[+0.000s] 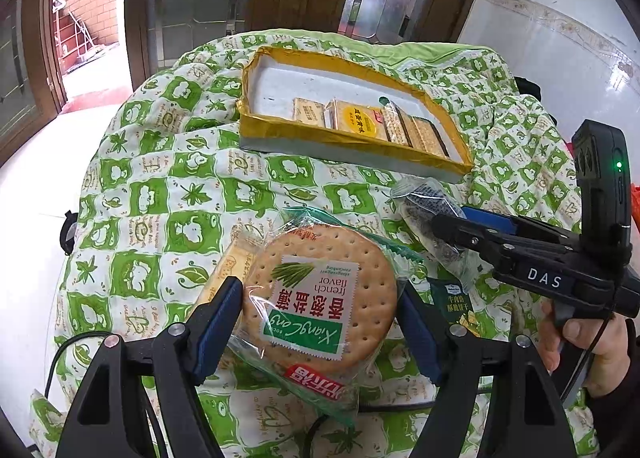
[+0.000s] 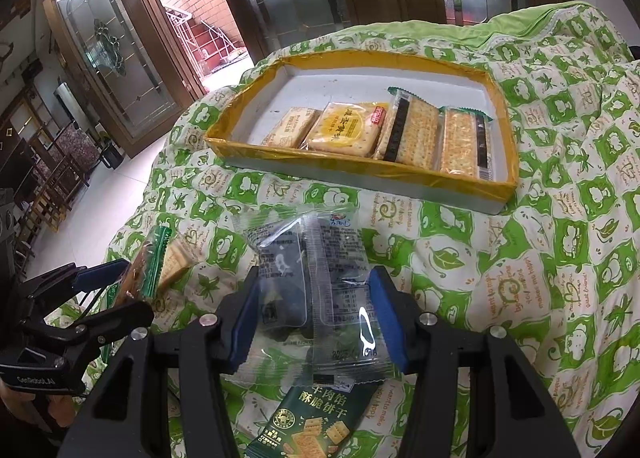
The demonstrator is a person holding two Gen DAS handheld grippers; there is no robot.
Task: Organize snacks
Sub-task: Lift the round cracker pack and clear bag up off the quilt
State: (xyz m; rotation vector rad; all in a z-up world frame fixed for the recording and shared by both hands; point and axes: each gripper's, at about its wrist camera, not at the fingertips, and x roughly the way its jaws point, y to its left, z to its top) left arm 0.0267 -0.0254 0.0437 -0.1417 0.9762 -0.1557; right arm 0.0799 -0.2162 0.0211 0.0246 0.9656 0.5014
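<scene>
Item one: we recorded a round biscuit packet (image 1: 320, 298), a clear wrapper over one large perforated cracker, with a green-and-white label reading "french flavor" and a red band at its near end. It lay on the quilt between the blue pads of our left hand-held gripper (image 1: 320, 318), whose jaws stood wide, both pads at the wrapper's sides; we could not tell whether they pressed it.

Item two: a clear snack packet (image 2: 316, 290) with dark contents and fine print sat between the pads of our right hand-held gripper (image 2: 316, 322), jaws likewise spread about the packet's width, grip unconfirmed. A dark green biscuit packet (image 2: 316, 418) lay just beneath it, partly covered.

Item three: a shallow tray (image 2: 504, 125) with yellow-taped rim and white floor sat farther back, holding four cracker packets in a row along its near wall.

Surface: a green-and-white patterned quilt (image 2: 520, 278) covering the support. Room: white tiled floor (image 1: 36, 177), brown wooden doors with leaded glass (image 2: 120, 49), a brick wall beyond the open doorway.
</scene>
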